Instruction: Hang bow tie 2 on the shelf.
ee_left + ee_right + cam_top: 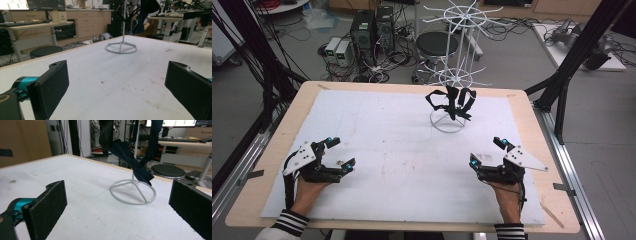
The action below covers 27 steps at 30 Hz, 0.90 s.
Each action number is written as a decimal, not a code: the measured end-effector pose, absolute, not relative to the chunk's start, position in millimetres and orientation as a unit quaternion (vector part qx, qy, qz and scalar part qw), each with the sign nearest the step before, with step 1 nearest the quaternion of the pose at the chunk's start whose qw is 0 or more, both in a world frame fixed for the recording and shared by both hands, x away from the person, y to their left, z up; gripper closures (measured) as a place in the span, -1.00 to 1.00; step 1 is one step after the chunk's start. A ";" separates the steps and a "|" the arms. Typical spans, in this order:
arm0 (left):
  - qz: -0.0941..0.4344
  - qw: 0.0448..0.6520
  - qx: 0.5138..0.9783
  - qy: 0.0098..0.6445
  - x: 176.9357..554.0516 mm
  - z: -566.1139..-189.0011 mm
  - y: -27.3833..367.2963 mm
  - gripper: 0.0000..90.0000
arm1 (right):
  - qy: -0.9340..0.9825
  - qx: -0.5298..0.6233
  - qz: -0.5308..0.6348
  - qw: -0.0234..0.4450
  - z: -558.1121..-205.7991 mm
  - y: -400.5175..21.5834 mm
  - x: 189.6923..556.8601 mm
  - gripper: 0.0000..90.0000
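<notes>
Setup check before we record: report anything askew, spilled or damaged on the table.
Nothing is spilled or broken. The white rack stands upright with dark straps hanging on it. The mat only carries faint brown specks near the middle. Both grippers rest open.

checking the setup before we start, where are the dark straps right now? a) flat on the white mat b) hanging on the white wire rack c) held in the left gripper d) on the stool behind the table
b: the dark straps hang from the white wire rack, off the mat, while both grippers rest open near the table's front edge.
</notes>
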<state>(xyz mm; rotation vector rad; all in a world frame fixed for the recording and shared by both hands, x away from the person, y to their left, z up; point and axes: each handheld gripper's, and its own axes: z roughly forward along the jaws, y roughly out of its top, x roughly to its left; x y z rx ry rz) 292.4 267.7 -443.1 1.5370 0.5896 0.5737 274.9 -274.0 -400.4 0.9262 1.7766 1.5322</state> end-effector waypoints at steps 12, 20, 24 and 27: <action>0.258 0.645 0.669 0.264 287.4 -449.8 266.9 -0.87 | 0.650 0.345 0.600 0.313 -416.1 -282.6 260.5 -0.98; 0.266 0.649 0.662 0.263 284.9 -452.5 266.2 -0.87 | 0.625 0.337 0.622 0.330 -449.4 -286.2 253.9 -0.94; 0.269 0.649 0.660 0.266 284.8 -452.9 266.9 -0.87 | 0.637 0.330 0.615 0.327 -452.3 -282.3 254.3 -0.94; 0.268 0.651 0.658 0.266 284.4 -453.3 267.1 -0.87 | 0.640 0.327 0.612 0.330 -453.6 -281.3 255.2 -0.94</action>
